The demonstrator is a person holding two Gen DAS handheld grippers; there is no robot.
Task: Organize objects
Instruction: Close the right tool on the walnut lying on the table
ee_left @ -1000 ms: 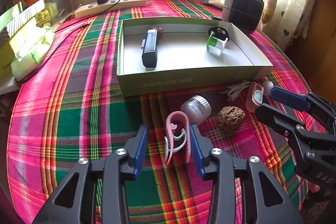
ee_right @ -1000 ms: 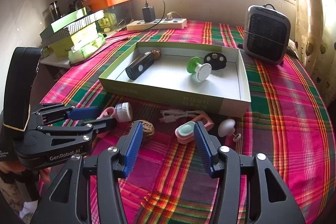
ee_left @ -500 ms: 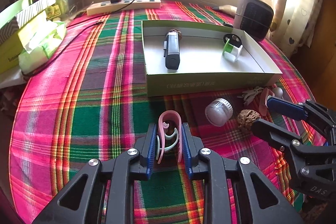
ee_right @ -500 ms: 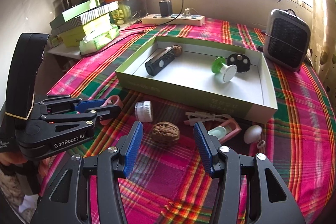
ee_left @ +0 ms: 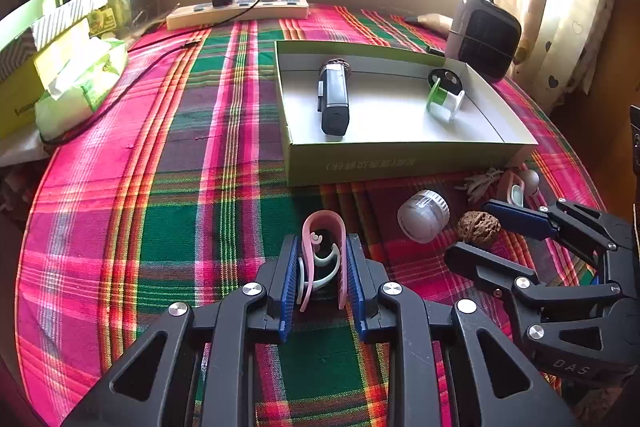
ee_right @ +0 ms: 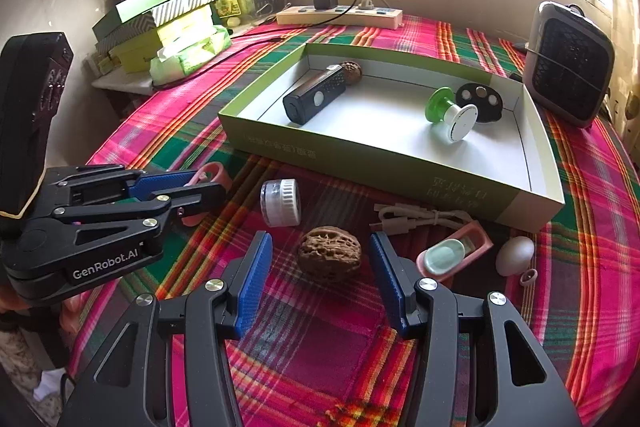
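Note:
My left gripper (ee_left: 322, 275) is shut on a pink U-shaped clip (ee_left: 324, 227) with a pale green hook inside it, low over the plaid cloth. In the right wrist view that left gripper (ee_right: 208, 187) sits at the left with the pink clip (ee_right: 214, 173) poking out of its tip. My right gripper (ee_right: 320, 267) stands open with a brown walnut (ee_right: 330, 253) between its blue pads, which do not touch it. The green-walled box (ee_right: 360, 167) behind holds a black device (ee_right: 316, 95), a green-and-white spool (ee_right: 452, 111) and a black disc (ee_right: 480, 101).
On the cloth near the walnut lie a small white-capped jar (ee_right: 280, 203), a coiled white cable (ee_right: 420, 217), a pink-and-mint case (ee_right: 452, 255) and a white egg-shaped piece (ee_right: 514, 255). A heater (ee_right: 568, 63), a power strip (ee_right: 340, 15) and stacked boxes (ee_right: 160, 23) ring the table.
My left gripper closed on the pink clip, which now sits squeezed between its pads. The right gripper shifted left from the pink-and-mint case to straddle the walnut, still open.

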